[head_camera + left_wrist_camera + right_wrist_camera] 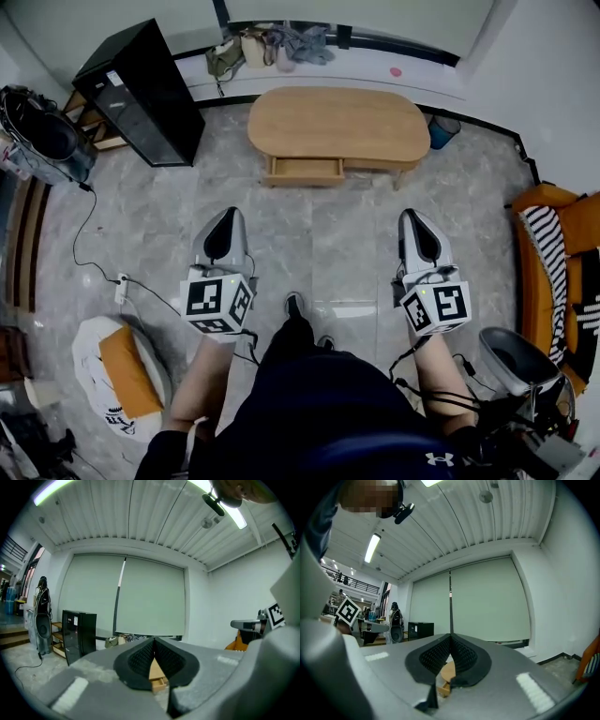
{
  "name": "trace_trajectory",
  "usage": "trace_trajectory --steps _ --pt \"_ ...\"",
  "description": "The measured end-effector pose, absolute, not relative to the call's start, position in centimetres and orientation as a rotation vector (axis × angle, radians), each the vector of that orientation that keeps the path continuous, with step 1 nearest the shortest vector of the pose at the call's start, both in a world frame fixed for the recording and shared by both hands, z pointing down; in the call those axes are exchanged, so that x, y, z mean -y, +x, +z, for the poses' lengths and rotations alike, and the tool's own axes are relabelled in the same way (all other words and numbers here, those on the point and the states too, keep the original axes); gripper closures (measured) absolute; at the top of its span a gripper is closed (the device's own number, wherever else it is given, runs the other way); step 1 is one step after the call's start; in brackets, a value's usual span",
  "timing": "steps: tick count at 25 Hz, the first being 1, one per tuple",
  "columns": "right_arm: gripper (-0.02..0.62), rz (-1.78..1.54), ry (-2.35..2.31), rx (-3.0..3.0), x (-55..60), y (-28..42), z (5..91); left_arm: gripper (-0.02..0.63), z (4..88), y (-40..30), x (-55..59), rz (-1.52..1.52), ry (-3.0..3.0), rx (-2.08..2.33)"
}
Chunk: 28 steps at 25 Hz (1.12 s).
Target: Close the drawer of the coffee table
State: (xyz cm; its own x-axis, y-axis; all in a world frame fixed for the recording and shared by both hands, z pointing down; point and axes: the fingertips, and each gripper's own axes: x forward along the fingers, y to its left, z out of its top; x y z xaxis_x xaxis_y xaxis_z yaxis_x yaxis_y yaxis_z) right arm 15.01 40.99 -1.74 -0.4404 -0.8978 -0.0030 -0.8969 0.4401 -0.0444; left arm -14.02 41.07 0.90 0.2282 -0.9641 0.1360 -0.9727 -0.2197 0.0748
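While drawer [305,170] juts open | left fingers [221,236], right fingers [419,238] closed, well short

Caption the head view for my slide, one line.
Person facing a wooden coffee table with its drawer open, left gripper and right gripper both shut and empty.

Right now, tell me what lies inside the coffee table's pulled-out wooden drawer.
The oval light-wood coffee table has its drawer partly out. The exposed part shows only bare wood. Its rear, beneath the table, is covered.
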Motion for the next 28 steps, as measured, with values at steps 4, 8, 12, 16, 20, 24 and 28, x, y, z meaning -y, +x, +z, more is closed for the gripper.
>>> trace_trajectory --steps 4,8,12,16,20,24,28 --pt "0.594 -0.055 -1.669 -2.649 -37.6 13.5 -1.8 0.603 0.9 -16.0 -37.4 0.07 2.341 1.862" --pt "0.594 -0.064 -1.69 -2.649 -34.8 11.9 -1.5 0.603 1.4 -18.0 -34.5 0.063 2.33 1.856" --pt "0.594 -0.08 -1.695 -2.656 -32.4 10.0 -1.1 0.603 2.1 -20.1 -32.2 0.059 2.314 1.852" --pt "0.594 -0.087 -1.707 -2.651 -30.3 8.6 -0.8 0.603 2.7 -21.4 -30.1 0.066 2.309 1.836" --pt "0.594 -0.116 -1.714 -2.646 -28.7 7.3 0.1 0.603 3.1 -22.3 -28.2 0.08 2.318 1.825" --pt "0.594 -0.148 -1.725 -2.645 -27.2 6.9 1.2 0.603 3.8 -22.5 -26.5 0.096 2.323 1.81" --pt "0.594 -0.16 -1.717 -2.64 -25.1 7.0 1.9 0.603 4.5 -22.0 -24.4 0.119 2.327 1.802"
